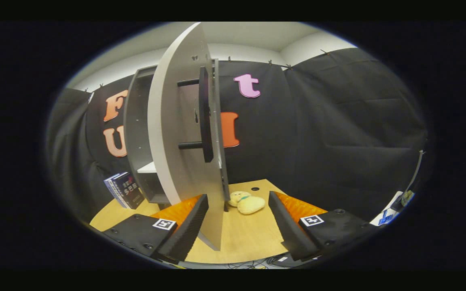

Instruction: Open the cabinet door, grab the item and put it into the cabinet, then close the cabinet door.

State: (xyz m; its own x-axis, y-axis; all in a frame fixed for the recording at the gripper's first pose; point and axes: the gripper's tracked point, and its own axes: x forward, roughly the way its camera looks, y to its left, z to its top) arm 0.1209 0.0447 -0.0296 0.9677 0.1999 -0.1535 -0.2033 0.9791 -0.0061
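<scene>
A grey cabinet [138, 133] stands on the wooden table [245, 238], and its door [176, 133] is swung wide open toward me. The door's lower corner sits between my fingertips, and its black bar handle [205, 117] rises above them. My gripper [237, 220] is open, its fingers spread on either side of the door edge without pressing on it. A yellow plush toy [247, 202] lies on the table just beyond the fingers, right of the door. A white shelf [148, 167] shows inside the cabinet.
Two dark books [124, 190] lean against the cabinet's left side. Black cloth walls close in the back and right. A round hole [255, 188] is in the tabletop behind the toy. Cables lie at the table's near edge.
</scene>
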